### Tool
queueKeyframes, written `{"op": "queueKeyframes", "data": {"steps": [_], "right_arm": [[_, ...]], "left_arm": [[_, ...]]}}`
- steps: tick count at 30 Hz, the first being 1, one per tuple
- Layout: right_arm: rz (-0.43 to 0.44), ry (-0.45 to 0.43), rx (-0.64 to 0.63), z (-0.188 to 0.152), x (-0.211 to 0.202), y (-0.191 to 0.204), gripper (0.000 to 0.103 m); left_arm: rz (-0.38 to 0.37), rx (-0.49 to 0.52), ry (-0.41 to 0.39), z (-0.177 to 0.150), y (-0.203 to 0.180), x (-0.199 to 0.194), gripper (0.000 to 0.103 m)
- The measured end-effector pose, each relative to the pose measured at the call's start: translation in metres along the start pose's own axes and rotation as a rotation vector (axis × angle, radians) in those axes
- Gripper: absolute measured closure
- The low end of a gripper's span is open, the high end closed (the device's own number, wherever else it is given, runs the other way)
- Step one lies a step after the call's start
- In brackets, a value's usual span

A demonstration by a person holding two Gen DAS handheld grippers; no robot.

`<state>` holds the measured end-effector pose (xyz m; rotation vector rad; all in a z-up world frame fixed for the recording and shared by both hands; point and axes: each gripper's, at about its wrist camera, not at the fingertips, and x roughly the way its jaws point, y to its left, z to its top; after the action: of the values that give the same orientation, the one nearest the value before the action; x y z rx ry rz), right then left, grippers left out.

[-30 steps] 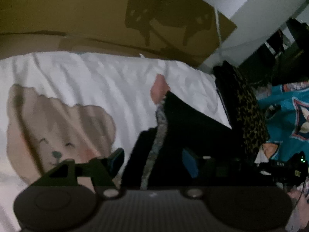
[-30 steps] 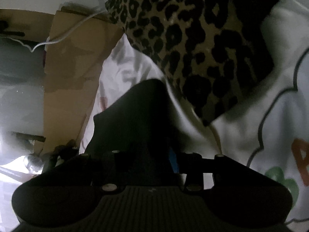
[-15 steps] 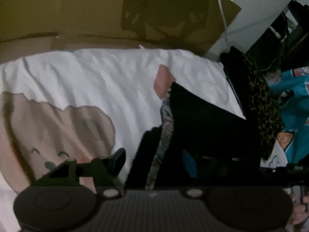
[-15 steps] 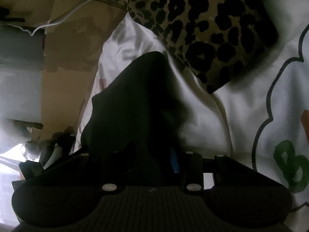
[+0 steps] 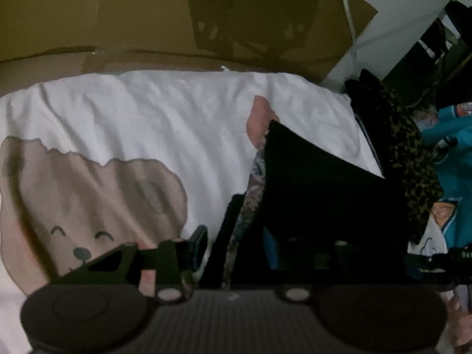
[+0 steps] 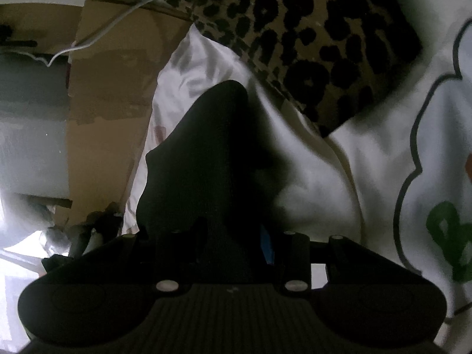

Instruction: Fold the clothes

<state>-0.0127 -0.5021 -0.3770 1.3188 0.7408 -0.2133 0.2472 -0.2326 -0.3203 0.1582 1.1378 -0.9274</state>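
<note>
A black garment (image 5: 318, 183) with a patterned inner edge (image 5: 250, 203) lies on the white bear-print sheet (image 5: 165, 124). My left gripper (image 5: 234, 244) straddles its near edge. Its jaws are closing, with the cloth between them. A sliver of sheet still shows between the left pad (image 5: 200, 243) and the cloth. In the right wrist view the black garment (image 6: 206, 153) rises in a ridge out of my right gripper (image 6: 233, 236). That gripper is shut on the garment, its jaws opening slightly while the cloth still fills the gap.
A leopard-print cushion (image 5: 413, 159) (image 6: 309, 38) lies just beyond the garment. Brown cardboard (image 5: 147, 14) (image 6: 109, 88) stands along the bed's far side, with a white cable (image 6: 97, 35) across it. Teal printed fabric (image 5: 454, 147) is at the far right. White fabric with a green print (image 6: 442, 230) lies beside the cushion.
The left gripper's jaws have narrowed around the garment's edge and the gripper has sunk closer to the bed. The right gripper keeps its hold on the black cloth, barely moving.
</note>
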Motion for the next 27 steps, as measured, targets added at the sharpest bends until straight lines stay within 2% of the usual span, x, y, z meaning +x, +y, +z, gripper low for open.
{"op": "queueKeyframes", "data": {"steps": [8, 14, 16, 17, 20, 23, 27], "right_arm": [[0.009, -0.004, 0.036, -0.005, 0.015, -0.007, 0.058], [0.023, -0.016, 0.025, -0.003, 0.017, -0.01, 0.06], [0.005, -0.014, -0.015, -0.003, 0.017, -0.006, 0.079], [-0.003, -0.005, -0.041, -0.003, 0.017, -0.003, 0.098], [0.034, 0.003, -0.071, -0.001, 0.009, 0.001, 0.097], [0.063, -0.006, -0.042, 0.001, 0.002, -0.004, 0.096], [0.041, 0.01, 0.001, 0.003, 0.009, -0.012, 0.088]], "left_arm": [[0.021, 0.001, 0.005, 0.0, 0.002, 0.004, 0.051], [0.023, 0.001, 0.006, -0.001, 0.002, 0.004, 0.05], [0.024, 0.002, 0.007, -0.001, 0.002, 0.004, 0.05], [0.024, 0.002, 0.007, -0.001, 0.002, 0.004, 0.049], [0.026, 0.001, 0.007, -0.001, 0.002, 0.004, 0.048], [0.025, -0.002, 0.007, -0.001, 0.003, 0.005, 0.046], [0.021, -0.004, 0.009, -0.001, 0.005, 0.005, 0.046]]}}
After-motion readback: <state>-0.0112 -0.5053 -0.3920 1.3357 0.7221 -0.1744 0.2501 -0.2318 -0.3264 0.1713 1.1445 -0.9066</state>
